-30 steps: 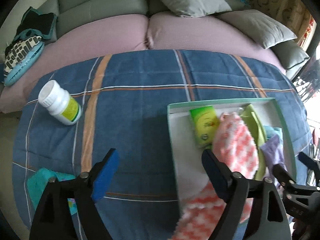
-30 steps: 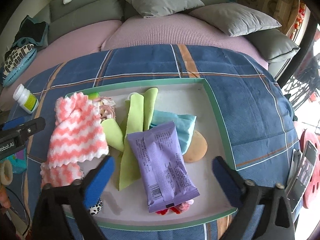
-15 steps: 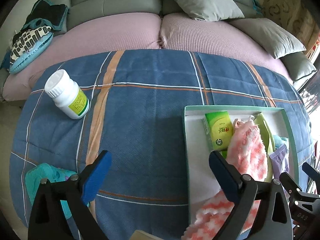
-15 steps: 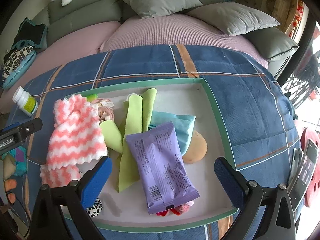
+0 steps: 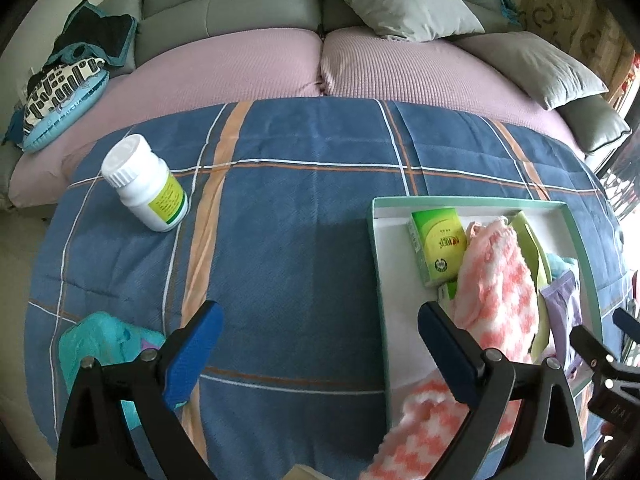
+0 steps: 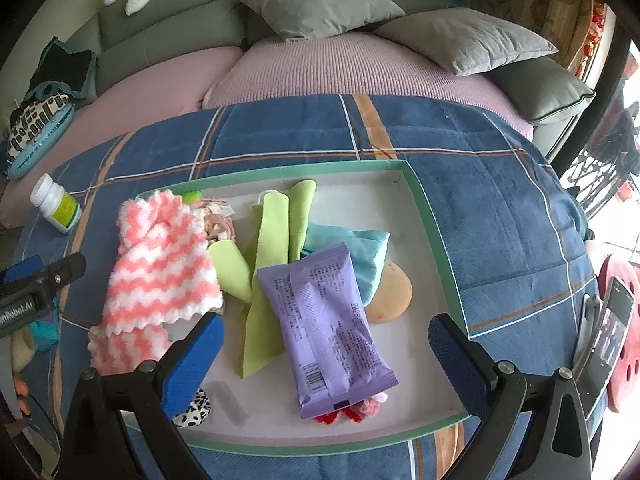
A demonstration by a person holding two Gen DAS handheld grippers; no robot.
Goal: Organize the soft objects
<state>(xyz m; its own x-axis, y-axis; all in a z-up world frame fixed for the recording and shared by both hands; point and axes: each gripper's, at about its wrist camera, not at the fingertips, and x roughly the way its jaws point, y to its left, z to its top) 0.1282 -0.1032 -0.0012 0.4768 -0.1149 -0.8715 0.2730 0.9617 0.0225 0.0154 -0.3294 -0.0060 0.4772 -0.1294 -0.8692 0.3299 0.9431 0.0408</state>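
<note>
A green-rimmed white tray (image 6: 434,236) lies on the blue plaid blanket. In it are a pink-and-white knit cloth (image 6: 160,268), draped over the tray's left edge, green cloths (image 6: 276,240), a teal cloth (image 6: 360,248), a purple packet (image 6: 328,328) and a tan sponge (image 6: 394,292). The tray (image 5: 378,264) and the knit cloth (image 5: 496,300) also show in the left wrist view, with a green box (image 5: 438,244). My left gripper (image 5: 320,344) is open and empty over the blanket, left of the tray. My right gripper (image 6: 326,356) is open and empty above the purple packet.
A white pill bottle (image 5: 146,184) lies on the blanket at the left. A teal cloth (image 5: 100,344) lies near the blanket's front left edge. A sofa with grey cushions (image 6: 320,0) runs behind. A phone on a stand (image 6: 608,328) is at the right.
My left gripper has drawn back and to the left, off the knit cloth and the tray, and its jaws have opened wider. My right gripper has pulled back slightly.
</note>
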